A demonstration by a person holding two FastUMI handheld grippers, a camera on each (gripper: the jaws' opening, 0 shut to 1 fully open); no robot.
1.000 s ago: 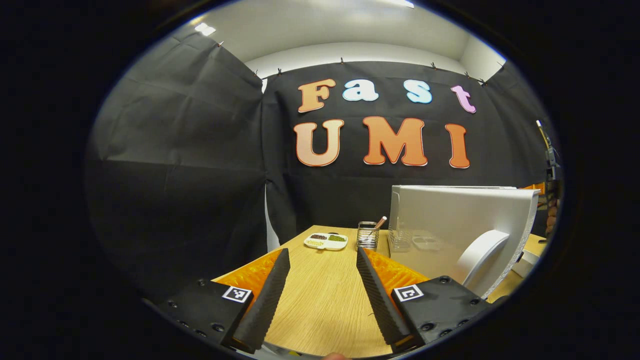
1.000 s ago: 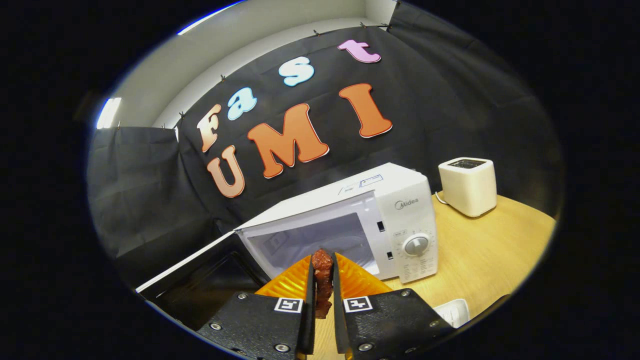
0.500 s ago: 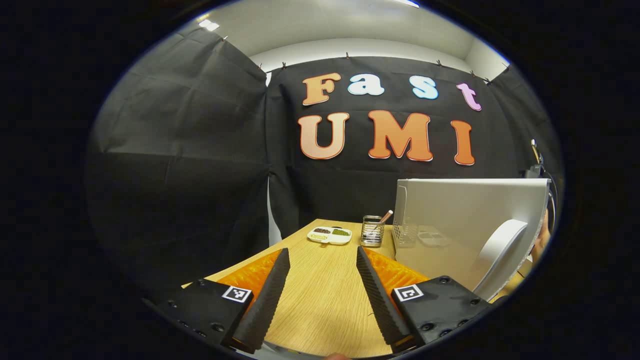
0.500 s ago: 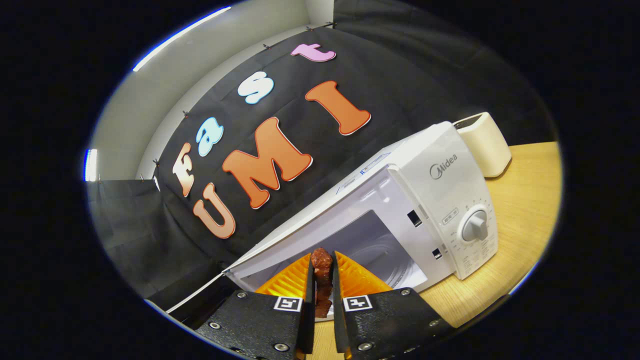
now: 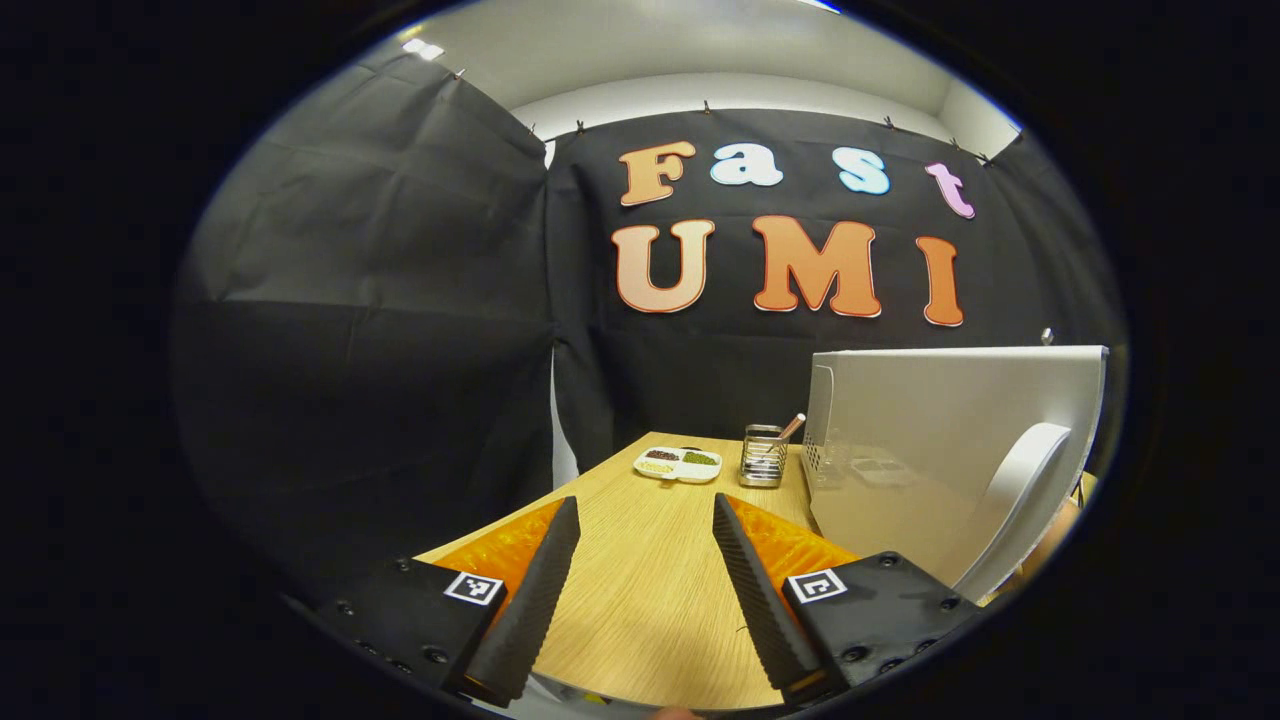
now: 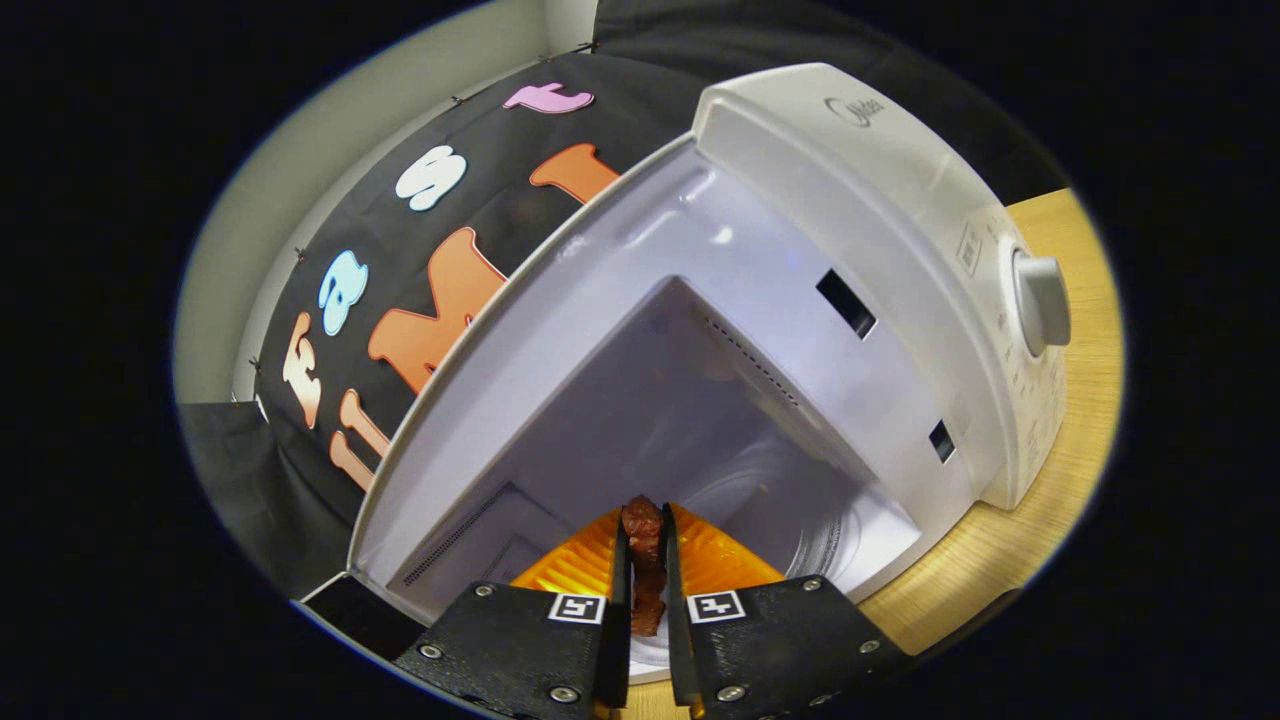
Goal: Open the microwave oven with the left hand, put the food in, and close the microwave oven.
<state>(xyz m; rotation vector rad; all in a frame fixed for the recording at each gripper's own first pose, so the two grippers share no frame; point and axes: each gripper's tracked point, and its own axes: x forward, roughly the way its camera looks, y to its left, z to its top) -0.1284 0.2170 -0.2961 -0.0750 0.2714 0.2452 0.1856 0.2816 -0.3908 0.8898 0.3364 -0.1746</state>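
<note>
food (image 6: 643,560) is sitting pinched in the right tongs (image 6: 645,590), now reaching into the open microwave (image 6: 700,400) from farther back; release looks next. left tongs (image 5: 640,590) are hanging wide, empty, over the tabletop (image 5: 650,600).

A wooden bench (image 5: 650,590) with pale grain runs toward the black cloth wall (image 5: 360,330). Near its far end lies a white divided dish (image 5: 678,464) with dark, green and pale fillings in separate sections. Just beside it stands a wire holder (image 5: 764,456) with a stick-like utensil (image 5: 791,428) leaning out.
</note>
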